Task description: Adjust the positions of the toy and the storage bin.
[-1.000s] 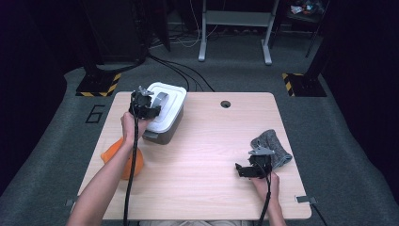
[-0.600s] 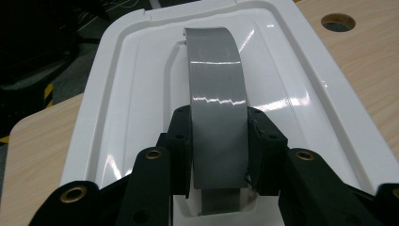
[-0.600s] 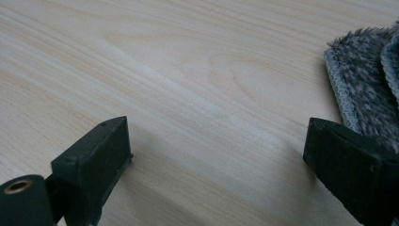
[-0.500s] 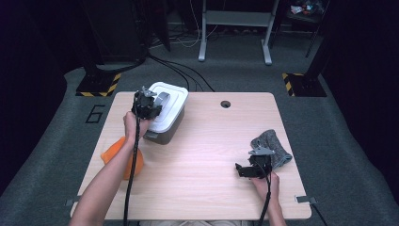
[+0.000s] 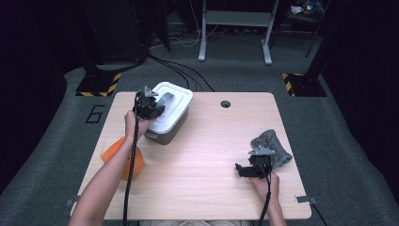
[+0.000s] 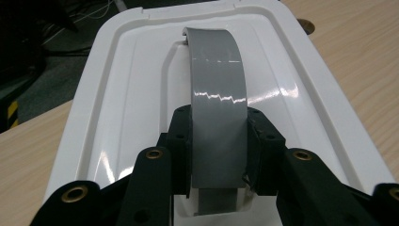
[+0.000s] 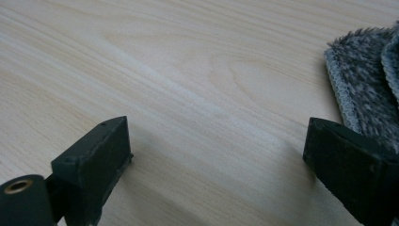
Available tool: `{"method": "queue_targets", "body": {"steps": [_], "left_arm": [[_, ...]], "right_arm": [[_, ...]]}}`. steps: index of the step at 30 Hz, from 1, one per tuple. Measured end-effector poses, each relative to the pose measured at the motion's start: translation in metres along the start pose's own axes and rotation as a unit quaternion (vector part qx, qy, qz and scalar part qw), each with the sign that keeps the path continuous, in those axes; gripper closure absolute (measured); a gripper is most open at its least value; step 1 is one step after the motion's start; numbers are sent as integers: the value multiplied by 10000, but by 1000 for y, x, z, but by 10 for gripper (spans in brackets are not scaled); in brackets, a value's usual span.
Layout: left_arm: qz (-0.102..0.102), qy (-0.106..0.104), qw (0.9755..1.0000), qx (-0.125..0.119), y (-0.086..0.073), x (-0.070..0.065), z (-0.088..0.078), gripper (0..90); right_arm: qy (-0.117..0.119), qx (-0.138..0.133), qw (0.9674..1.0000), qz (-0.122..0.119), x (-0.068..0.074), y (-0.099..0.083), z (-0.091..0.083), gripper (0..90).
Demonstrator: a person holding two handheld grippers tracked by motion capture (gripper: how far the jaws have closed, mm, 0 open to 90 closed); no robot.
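A grey box with a white lid (image 5: 181, 96) stands at the table's far left. An arched grey handle (image 6: 219, 75) runs along the lid's top. My left gripper (image 5: 153, 106) reaches over the lid from the near side. Its jaws have just been closing, and both pads now press the sides of the handle (image 5: 165, 100), as the left gripper view (image 6: 219, 129) shows from close up. My right gripper (image 5: 244, 169) rests low over the table near the front right, open, with bare wood between its jaws (image 7: 219, 141).
A folded grey cloth (image 5: 275, 146) lies just right of the right gripper, and its edge reaches into the right gripper view (image 7: 367, 89). An orange thing (image 5: 109, 151) lies at the front left, partly under the left forearm. A cable hole (image 5: 225, 103) sits in the wooden table (image 5: 211, 141).
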State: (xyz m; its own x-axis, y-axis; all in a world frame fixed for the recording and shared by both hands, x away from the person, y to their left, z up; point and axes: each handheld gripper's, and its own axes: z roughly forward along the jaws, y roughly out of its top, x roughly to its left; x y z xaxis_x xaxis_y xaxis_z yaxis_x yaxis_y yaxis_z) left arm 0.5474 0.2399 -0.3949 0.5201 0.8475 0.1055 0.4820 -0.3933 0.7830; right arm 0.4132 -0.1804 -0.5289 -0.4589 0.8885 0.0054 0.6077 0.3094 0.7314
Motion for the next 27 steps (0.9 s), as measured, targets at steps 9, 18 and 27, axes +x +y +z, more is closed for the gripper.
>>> {"method": "queue_targets", "body": {"steps": [9, 18, 27], "left_arm": [[-45, -343, 9994, -57, 0, 3, 1, 669], [75, -638, 9979, -122, 1, -9, 2, 669], [166, -850, 9961, -160, 3, -21, 4, 669]], "right_arm": [[-3, 0, 10000, -2, 0, 0, 0, 73], [-9, -10, 10000, -17, 0, 0, 0, 72], [-24, -12, 10000, 1, 0, 0, 0, 73]]}}
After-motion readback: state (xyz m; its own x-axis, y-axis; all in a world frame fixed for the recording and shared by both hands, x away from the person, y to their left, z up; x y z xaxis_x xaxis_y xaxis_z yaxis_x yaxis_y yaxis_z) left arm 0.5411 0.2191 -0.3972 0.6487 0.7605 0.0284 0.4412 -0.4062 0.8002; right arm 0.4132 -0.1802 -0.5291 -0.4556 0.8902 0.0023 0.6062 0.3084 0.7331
